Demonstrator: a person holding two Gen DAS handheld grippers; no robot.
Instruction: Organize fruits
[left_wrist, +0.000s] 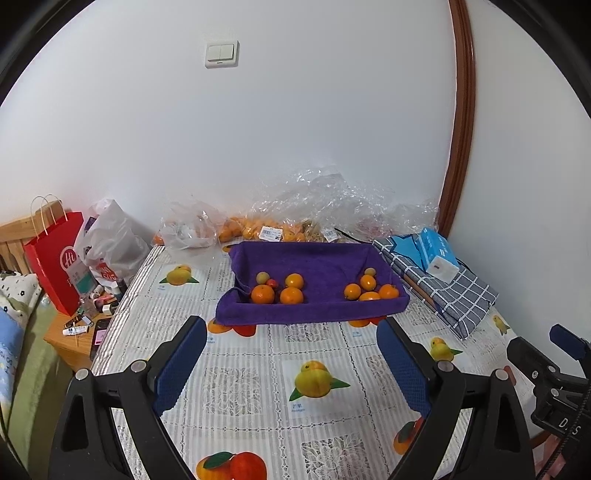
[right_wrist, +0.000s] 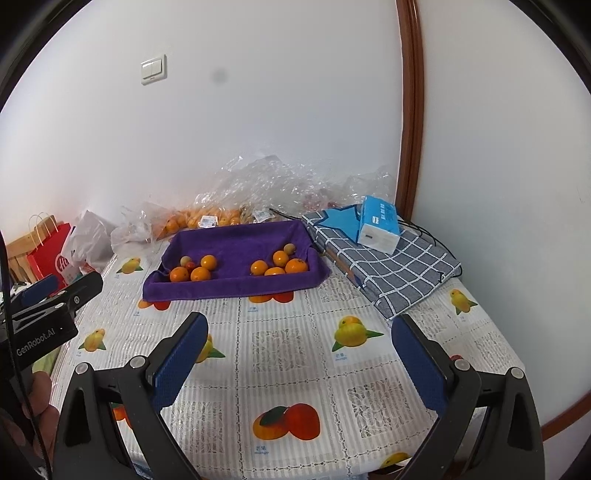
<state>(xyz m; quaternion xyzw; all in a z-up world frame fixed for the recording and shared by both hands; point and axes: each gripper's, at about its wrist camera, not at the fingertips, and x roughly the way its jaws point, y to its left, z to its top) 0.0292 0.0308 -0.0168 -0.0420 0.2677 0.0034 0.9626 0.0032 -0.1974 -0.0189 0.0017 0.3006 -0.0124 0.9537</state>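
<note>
Tablecloth (left_wrist: 258, 369) | fruit tray (left_wrist: 314, 310) well ahead of both empty claws (left_wrist: 291, 365)

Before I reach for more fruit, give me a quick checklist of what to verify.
1. Left claw open, nothing between its pads: ok.
2. Right claw open, nothing held: ok.
3. Purple tray flat on the table: ok.
4. Fruit in two groups, left oranges and right oranges, apart: ok.
5. Path from claws to tray clear: ok.
6. Bagged oranges behind the tray reachable: cannot tell.
</note>
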